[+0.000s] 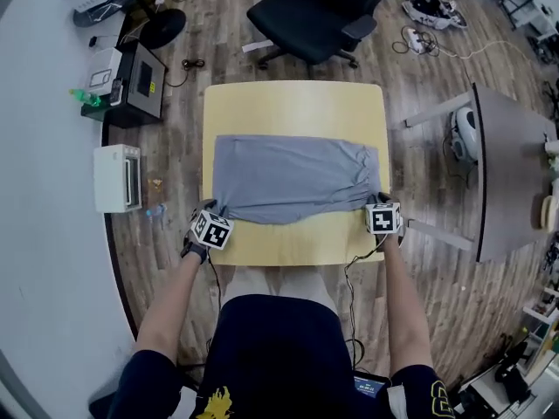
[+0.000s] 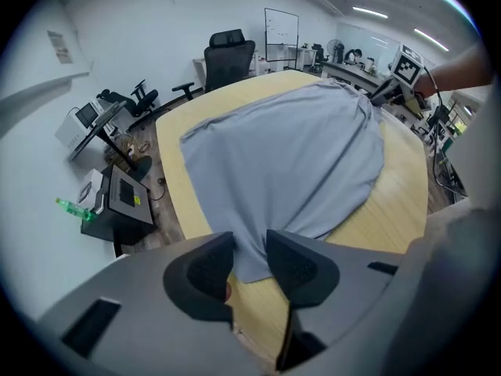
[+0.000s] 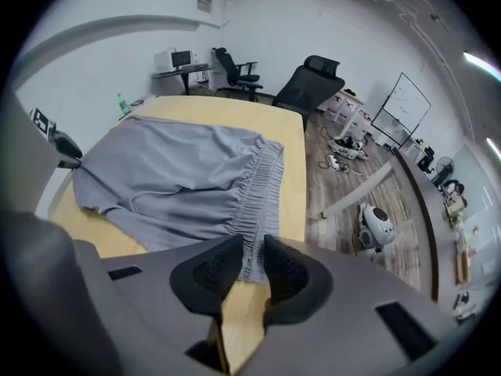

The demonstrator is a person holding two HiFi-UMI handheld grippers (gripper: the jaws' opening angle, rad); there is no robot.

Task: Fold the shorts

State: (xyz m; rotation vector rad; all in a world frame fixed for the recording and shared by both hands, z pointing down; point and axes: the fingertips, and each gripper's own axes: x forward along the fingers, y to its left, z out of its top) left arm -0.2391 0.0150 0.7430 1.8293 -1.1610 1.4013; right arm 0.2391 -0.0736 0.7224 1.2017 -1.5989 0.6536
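Note:
Grey shorts (image 1: 293, 177) lie spread flat across the yellow wooden table (image 1: 293, 103), waistband to the right. My left gripper (image 1: 212, 211) sits at the near left corner of the cloth. In the left gripper view the hem corner (image 2: 252, 261) is pinched between the two dark pads (image 2: 293, 269), so the left gripper (image 2: 250, 245) is shut on it. My right gripper (image 1: 377, 204) is at the near right corner. In the right gripper view the gathered waistband's end (image 3: 254, 257) is clamped in the right gripper (image 3: 252, 251). Both grippers point steeply down at the table.
A black office chair (image 1: 319, 16) stands behind the table's far edge. A grey desk (image 1: 507, 173) is to the right, with a bare strip of wooden floor between. On the floor at left are a white box (image 1: 116, 178) and a black box (image 1: 140, 81).

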